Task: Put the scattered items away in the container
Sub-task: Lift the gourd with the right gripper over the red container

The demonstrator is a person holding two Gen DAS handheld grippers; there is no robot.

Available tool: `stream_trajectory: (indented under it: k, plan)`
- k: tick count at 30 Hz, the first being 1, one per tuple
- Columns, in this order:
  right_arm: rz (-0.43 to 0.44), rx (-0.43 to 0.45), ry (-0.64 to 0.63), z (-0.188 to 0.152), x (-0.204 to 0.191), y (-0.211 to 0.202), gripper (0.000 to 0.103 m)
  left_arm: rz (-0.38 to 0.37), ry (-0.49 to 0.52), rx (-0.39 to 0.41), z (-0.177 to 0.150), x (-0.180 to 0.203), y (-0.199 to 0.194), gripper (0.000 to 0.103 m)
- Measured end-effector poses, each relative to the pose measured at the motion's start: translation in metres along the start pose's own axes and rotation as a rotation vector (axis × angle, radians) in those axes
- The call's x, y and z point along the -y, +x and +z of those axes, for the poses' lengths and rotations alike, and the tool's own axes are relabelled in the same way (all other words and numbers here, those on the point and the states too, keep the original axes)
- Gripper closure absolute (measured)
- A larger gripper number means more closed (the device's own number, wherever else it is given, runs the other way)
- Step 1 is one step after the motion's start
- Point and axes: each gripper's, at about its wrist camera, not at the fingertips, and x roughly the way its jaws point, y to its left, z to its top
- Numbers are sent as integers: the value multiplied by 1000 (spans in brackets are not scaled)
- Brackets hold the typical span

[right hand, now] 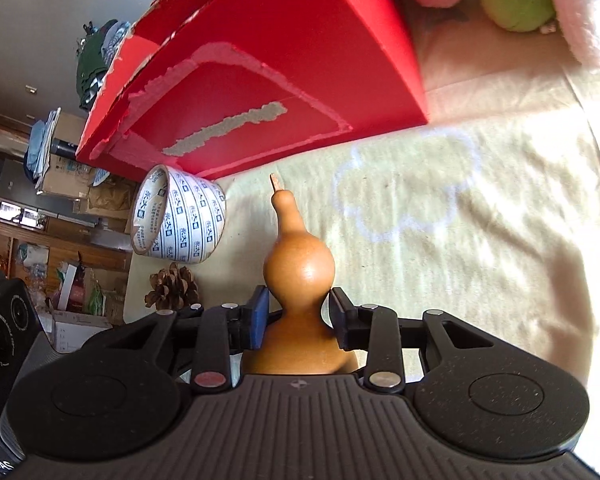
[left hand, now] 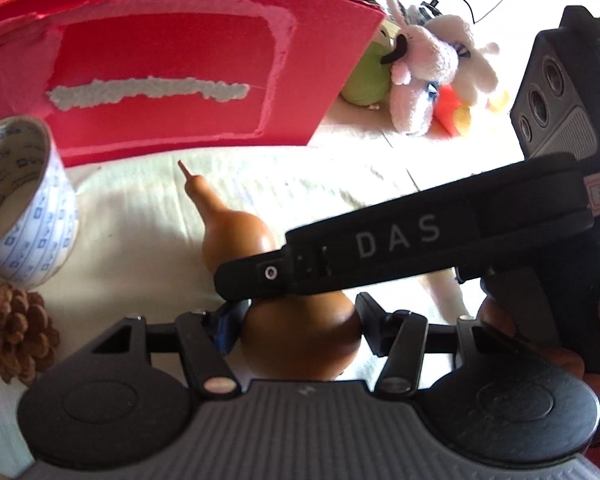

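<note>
Simply smooth, glossy tan-brown gourd (right hand: 298,276)

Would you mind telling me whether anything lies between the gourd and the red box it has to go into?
Nothing visible does. The gourd, with a tool on each side, points its stem at the red box across bare cloth. The tape roll and pine cone lie off to one side.

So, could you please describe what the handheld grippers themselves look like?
Both are matte black. The left gripper and right gripper each have two round black discs, silver pivot pins, a ribbed grey base and a blue pad on one finger. The right unit's body carries white "DAS" lettering and a handwritten label.
</note>
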Motion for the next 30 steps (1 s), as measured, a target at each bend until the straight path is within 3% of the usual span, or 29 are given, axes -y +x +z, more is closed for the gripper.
stream_trajectory:
  k: [10, 16, 23, 30]
  plan:
    - [9, 204, -18, 10, -21, -73, 67, -73, 186, 87, 37, 49, -39, 46]
    - [38, 311, -67, 23, -46, -96, 67, -109, 255, 174, 65, 55, -67, 46]
    - [75, 353, -131, 64, -83, -88, 67, -76, 305, 244, 100, 38, -100, 46]
    - [87, 332, -144, 111, -119, -53, 67, -19, 317, 240, 139, -11, -116, 46]
